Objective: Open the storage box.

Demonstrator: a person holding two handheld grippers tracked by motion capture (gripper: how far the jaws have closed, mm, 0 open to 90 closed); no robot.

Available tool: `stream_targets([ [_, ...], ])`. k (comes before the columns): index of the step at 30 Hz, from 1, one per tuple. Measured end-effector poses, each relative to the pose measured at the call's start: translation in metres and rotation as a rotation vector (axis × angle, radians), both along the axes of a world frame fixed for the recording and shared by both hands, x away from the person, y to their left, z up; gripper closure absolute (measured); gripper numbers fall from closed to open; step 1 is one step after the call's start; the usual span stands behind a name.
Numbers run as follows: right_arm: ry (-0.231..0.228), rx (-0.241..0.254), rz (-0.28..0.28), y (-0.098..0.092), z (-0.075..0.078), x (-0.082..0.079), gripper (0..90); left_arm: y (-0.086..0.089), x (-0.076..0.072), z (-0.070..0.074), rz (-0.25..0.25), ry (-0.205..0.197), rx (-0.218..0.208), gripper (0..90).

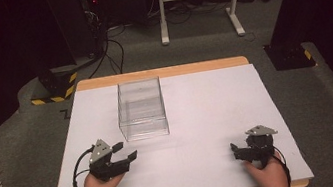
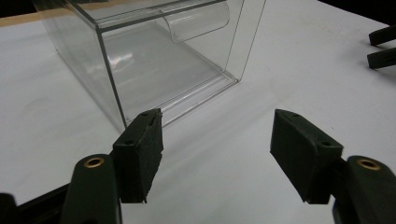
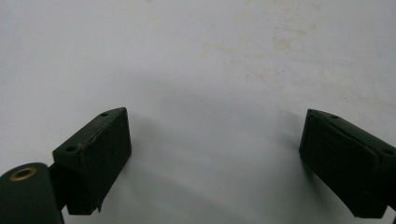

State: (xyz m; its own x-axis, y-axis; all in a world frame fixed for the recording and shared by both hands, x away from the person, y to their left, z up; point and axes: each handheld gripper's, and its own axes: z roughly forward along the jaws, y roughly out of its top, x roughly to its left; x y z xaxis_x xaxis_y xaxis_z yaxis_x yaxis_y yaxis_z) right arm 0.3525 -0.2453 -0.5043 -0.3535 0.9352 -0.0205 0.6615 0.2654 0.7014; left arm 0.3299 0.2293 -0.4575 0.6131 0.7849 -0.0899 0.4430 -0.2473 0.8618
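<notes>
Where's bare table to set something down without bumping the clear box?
The widest free patch is the white table surface right of the clear plastic box, running to the right edge. Also bare: the strip between the left gripper and right gripper. Tightest spot: the narrow gap between the left gripper and the box's near wall.

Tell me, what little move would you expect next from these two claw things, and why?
Probably the left gripper eases forward toward the clear plastic box. Its jaws stand open and already point at the box's near corner, as the left gripper view shows. It holds nothing, and the box is the one object on the white table. The right gripper, also open, sits farther off.
</notes>
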Motion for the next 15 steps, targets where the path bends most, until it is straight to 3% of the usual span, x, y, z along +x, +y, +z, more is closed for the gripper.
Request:
stream_targets([
  [8, 0.0, 0.0, 0.0, 0.0, 0.0, 0.0, 9.1, -0.007, 0.014, 0.002, 0.003, 0.019, -0.01, 36.0],
  [15, 0.0, 0.0, 0.002, 0.0, 0.0, 0.0, 9.1, -0.01, 0.023, 0.002, 0.002, 0.007, -0.011, 35.7],
])
